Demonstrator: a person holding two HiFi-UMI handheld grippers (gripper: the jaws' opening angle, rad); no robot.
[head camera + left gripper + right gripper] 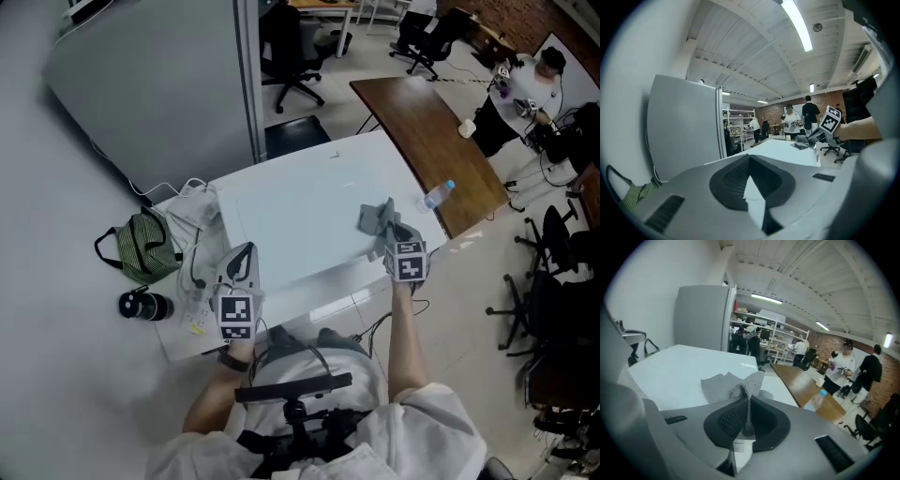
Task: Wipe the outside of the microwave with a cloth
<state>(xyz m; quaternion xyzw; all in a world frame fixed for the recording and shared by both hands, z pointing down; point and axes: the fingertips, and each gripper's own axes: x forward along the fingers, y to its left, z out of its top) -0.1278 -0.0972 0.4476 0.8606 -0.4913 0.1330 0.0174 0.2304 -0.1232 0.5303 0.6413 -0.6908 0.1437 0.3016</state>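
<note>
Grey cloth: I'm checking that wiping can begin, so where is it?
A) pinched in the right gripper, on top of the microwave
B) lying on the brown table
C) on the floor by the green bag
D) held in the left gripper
A: the right gripper is shut on the grey cloth, which lies spread on top of the microwave.

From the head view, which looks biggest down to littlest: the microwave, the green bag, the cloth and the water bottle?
1. microwave, by far the biggest
2. green bag
3. cloth, bunched up, so partly hidden
4. water bottle

The bag and bottle sit farther from the camera, so they may look smaller than they are.
</note>
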